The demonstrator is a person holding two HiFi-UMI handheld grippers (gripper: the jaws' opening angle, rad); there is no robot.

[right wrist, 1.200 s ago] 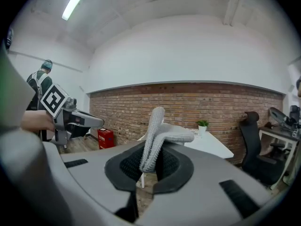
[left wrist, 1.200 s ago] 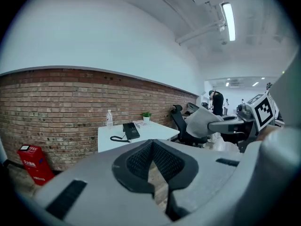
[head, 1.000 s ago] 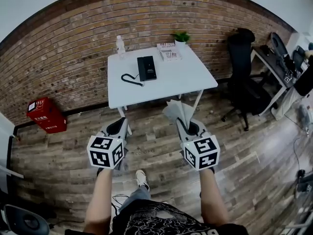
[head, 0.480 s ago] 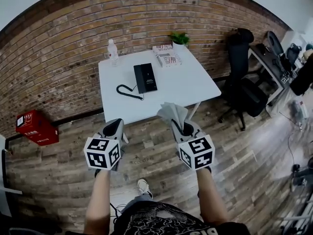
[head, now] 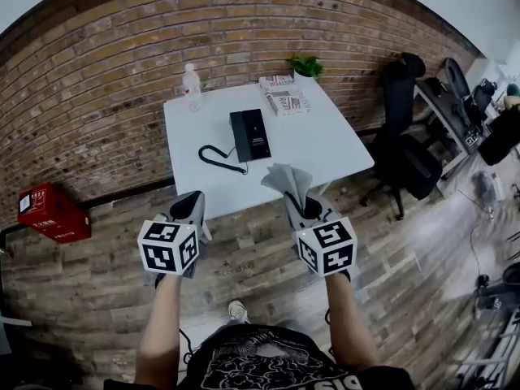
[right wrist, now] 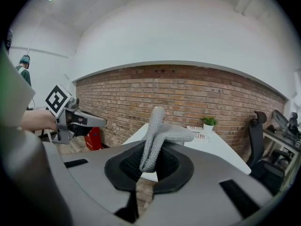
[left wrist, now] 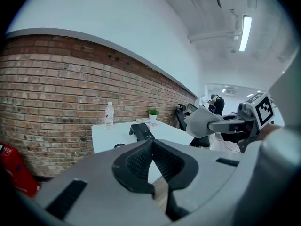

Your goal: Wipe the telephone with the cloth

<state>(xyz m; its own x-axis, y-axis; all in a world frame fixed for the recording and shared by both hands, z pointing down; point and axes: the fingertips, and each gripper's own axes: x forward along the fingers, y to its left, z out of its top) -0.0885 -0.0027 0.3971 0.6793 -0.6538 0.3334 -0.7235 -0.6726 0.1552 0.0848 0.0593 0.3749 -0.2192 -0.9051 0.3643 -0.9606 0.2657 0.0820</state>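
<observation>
Grey cloth point(right wrist: 157, 134) in right claw point(right wrist: 148, 167)

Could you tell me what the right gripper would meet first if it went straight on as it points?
Probably the near edge of the table, cloth in the right gripper leading; the telephone lies further left. Height unclear.

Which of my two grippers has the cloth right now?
The right gripper: its jaws are shut on the grey cloth. The left gripper has its jaws together with nothing between.
</observation>
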